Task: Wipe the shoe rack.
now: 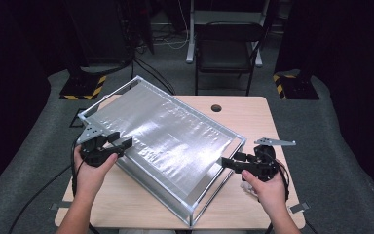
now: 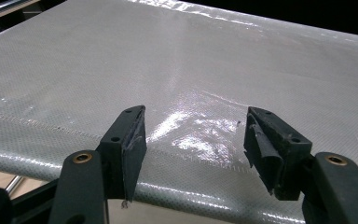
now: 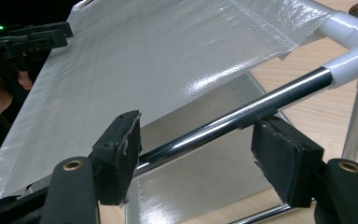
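Up top, no words, brands or labels to read anywhere. No box, cup or bin with stuff inside either; just a metal frame (image 1: 214,192) shaped like an open box, standing crooked on the wooden desk (image 1: 253,122) and reaching past the desk's far left corner. Stretched over the top of the frame: a shiny see-through plastic sheet (image 1: 160,134), a bit wrinkled, glinting in the light. Under the sheet, only bare space and shiny bars.

Left gripper (image 1: 121,143) held in the left hand (image 1: 90,170) near the desk's left edge, pointing at the sheet's left side. Jaws wide apart, nothing pinched between them. Seen from the left gripper view, left gripper (image 2: 193,140) just above the sheet's (image 2: 191,60) near edge, with a sewn seam running across below the jaws.

Right gripper (image 1: 225,162) held in the right hand (image 1: 268,187) near the desk's right edge, pointing at the frame's near right side. Jaws wide apart too, holding nothing. Seen from the right gripper view, right gripper (image 3: 196,149) with one shiny bar (image 3: 242,114) of the frame running between the jaws, pads not pressing on it. White corner joint (image 3: 354,42) at the bar's far end, with one loose edge of the sheet (image 3: 168,65) above the bar.

Black folding chair (image 1: 226,48) on the grey floor beyond the desk's far edge.
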The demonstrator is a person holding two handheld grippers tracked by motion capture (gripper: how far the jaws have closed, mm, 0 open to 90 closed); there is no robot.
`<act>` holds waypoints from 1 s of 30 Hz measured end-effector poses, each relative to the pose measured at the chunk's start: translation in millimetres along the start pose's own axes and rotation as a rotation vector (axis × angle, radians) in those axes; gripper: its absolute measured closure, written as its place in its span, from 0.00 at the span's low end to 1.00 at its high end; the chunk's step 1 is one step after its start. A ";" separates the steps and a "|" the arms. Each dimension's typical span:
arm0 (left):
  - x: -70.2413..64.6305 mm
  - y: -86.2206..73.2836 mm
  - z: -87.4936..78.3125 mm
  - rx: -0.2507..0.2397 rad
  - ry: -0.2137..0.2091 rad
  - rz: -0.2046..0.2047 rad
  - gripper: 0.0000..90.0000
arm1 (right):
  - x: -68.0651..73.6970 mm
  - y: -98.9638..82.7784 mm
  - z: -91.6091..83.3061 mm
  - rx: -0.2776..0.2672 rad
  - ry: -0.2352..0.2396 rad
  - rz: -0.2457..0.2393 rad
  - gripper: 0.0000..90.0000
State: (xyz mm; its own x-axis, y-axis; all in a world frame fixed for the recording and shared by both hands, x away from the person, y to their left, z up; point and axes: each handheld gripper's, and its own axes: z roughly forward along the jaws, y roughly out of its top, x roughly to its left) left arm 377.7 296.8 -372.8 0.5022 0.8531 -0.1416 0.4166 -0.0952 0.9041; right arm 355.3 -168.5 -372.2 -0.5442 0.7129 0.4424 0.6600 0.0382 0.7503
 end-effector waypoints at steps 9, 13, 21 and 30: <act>-9.7 -3.4 -7.8 0.017 -0.037 0.017 0.43 | -11.3 12.5 0.7 -0.003 -0.067 -0.016 0.41; -16.9 -7.2 -12.3 0.020 -0.042 0.033 0.42 | -18.0 20.1 4.4 0.000 -0.088 -0.019 0.45; -33.6 -15.9 -18.8 0.013 -0.070 0.047 0.42 | -26.0 37.0 17.9 -0.005 -0.201 -0.076 0.47; -43.6 -19.0 -17.9 0.002 -0.052 0.064 0.42 | -20.5 30.1 13.6 -0.007 -0.161 -0.071 0.39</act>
State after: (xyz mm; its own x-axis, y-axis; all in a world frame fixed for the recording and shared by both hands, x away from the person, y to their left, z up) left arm 334.3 270.7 -376.6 0.5662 0.8176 -0.1044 0.3838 -0.1494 0.9113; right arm 393.3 -172.4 -365.4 -0.4992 0.8114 0.3040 0.6185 0.0881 0.7808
